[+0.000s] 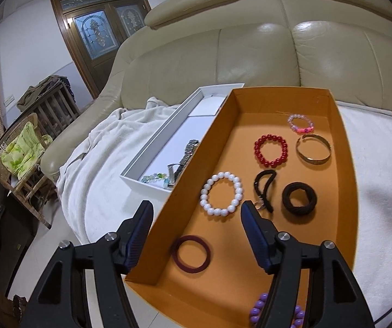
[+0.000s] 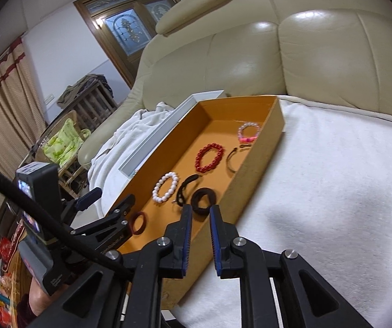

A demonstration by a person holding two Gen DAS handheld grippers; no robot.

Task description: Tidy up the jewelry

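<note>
An orange box (image 1: 223, 295) on a white blanket holds a white pearl bracelet (image 1: 221, 193), a red bead bracelet (image 1: 271, 151), a pink bracelet (image 1: 300, 123), a gold bangle (image 1: 314, 150), black hair ties (image 1: 299, 198), a maroon ring (image 1: 192, 254) and a purple bead bracelet (image 1: 256, 311). A white tray (image 1: 152, 150) left of it holds a watch (image 1: 187, 153) and a glass bead bracelet (image 1: 155, 177). My left gripper (image 1: 196, 213) is open above the box's near left, empty. My right gripper (image 2: 200, 213) is narrowly open over the box's (image 2: 253, 169) near right wall, empty.
A beige leather sofa (image 1: 250, 49) rises behind the boxes. A crumpled white blanket (image 1: 108, 142) hangs over the seat's left edge. A wicker chair with a green cushion (image 1: 23, 153) stands at left by the door (image 1: 97, 32).
</note>
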